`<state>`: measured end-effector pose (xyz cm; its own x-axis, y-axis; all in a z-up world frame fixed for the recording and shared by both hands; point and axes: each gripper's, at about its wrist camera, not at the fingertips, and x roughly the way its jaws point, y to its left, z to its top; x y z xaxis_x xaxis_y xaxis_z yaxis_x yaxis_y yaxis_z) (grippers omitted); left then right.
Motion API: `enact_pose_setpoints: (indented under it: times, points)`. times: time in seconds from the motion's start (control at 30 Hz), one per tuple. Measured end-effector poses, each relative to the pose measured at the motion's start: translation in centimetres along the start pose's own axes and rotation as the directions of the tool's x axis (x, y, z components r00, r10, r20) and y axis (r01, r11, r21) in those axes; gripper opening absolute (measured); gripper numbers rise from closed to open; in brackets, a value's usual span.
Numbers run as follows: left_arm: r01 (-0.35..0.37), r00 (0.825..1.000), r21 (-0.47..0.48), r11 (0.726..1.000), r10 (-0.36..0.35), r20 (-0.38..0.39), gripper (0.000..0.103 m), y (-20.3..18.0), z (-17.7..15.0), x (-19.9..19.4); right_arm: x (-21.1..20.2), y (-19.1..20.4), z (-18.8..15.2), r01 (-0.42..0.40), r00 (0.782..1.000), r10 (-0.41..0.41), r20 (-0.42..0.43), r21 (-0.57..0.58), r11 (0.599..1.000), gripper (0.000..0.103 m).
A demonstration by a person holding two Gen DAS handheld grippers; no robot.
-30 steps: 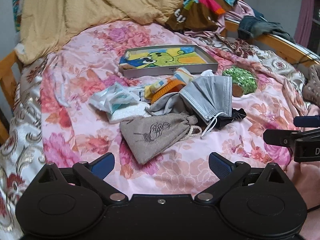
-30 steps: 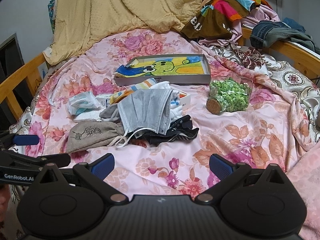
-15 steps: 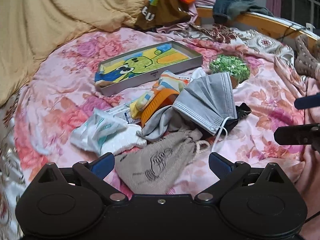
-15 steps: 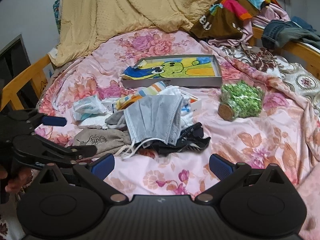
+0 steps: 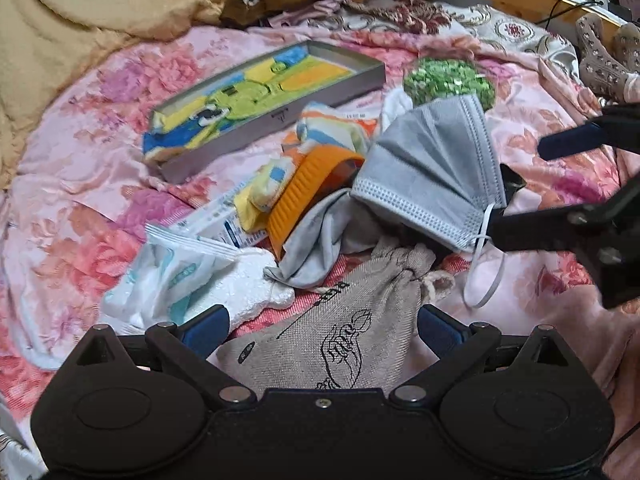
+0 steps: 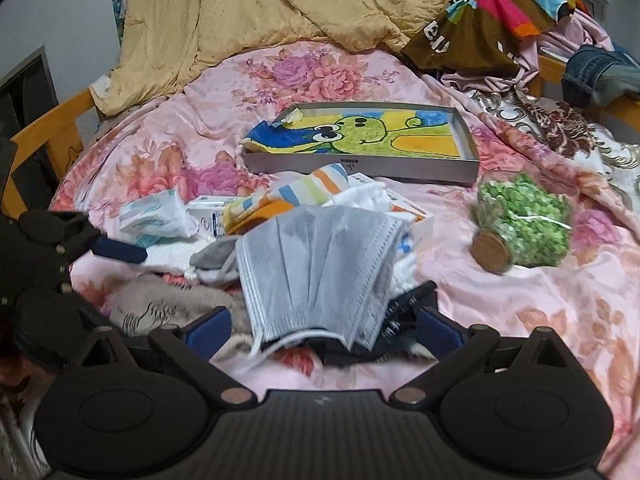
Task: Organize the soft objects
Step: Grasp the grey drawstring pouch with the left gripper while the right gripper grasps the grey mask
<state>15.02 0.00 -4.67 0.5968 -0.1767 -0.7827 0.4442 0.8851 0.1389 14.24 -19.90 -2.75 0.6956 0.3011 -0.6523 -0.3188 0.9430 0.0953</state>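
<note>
The left gripper hung low over a pink flowered bedspread with its fingers spread wide and nothing between the pads. The grey cloth pouch lay directly in the gap between the two blue fingertips, its gathered neck pointing away from the camera; whether the tips touched it could not be told. Just left of the pouch sat a plastic tissue pack on a white fluffy cloth, and beyond them striped socks and an orange band lay near a grey box lined with a frog towel. Further right, the right gripper was also opened wide and empty, with the grey face masks lying between its fingertips on top of a black cloth. At the far right a jar of green bits lay on its side, well apart from the pile.
</note>
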Motion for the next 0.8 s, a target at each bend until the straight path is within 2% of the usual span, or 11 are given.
enact_pose_setpoints:
  times: [0.13, 0.2, 0.33, 0.47, 0.53, 0.57, 0.63, 0.7, 0.8]
  points:
    - [0.038, 0.999, -0.012, 0.999, -0.039, -0.033, 0.096, 0.5, -0.1, 1.2, 1.3, 0.3, -0.1, -0.017, 1.0, 0.017, 0.004, -0.007, 1.0, 0.094]
    - [0.064, 0.997, -0.028, 0.998, -0.065, -0.038, 0.091, 0.8, -0.1, 1.4, 1.9, 0.5, -0.2, -0.005, 1.0, 0.005, 0.002, -0.021, 1.0, 0.091]
    - [0.09, 0.995, -0.032, 0.995, -0.091, -0.033, 0.085, 1.0, -0.3, 1.2, 2.5, 0.3, -0.5, 0.019, 1.0, -0.019, -0.004, -0.013, 1.0, 0.081]
    - [0.123, 0.991, -0.042, 0.992, -0.124, -0.04, 0.073, 1.1, -0.4, 1.0, 2.6, 0.0, -0.7, 0.014, 1.0, -0.014, -0.005, 0.003, 1.0, 0.069]
    - [0.143, 0.988, -0.05, 0.988, -0.145, -0.043, 0.067, 1.1, -0.3, 1.0, 2.5, -0.1, -0.8, 0.019, 1.0, -0.019, 0.005, 0.007, 1.0, 0.057]
    - [0.151, 0.987, -0.051, 0.987, -0.153, -0.045, 0.063, 1.1, -0.3, 0.9, 2.4, -0.1, -0.8, 0.019, 1.0, -0.019, 0.01, 0.011, 1.0, 0.055]
    - [0.167, 0.984, -0.056, 0.984, -0.17, -0.051, 0.057, 1.1, -0.2, 0.9, 2.4, -0.3, -0.8, 0.015, 1.0, -0.015, 0.014, 0.018, 1.0, 0.042]
    - [0.181, 0.981, -0.07, 0.981, -0.185, -0.056, 0.048, 1.2, -0.1, 1.0, 2.4, -0.3, -0.8, 0.015, 1.0, -0.016, 0.01, 0.019, 1.0, 0.034]
    - [0.179, 0.981, -0.081, 0.981, -0.184, -0.065, 0.038, 1.3, 0.0, 0.9, 2.3, -0.2, -0.8, 0.0, 1.0, 0.0, 0.016, 0.019, 1.0, 0.018]
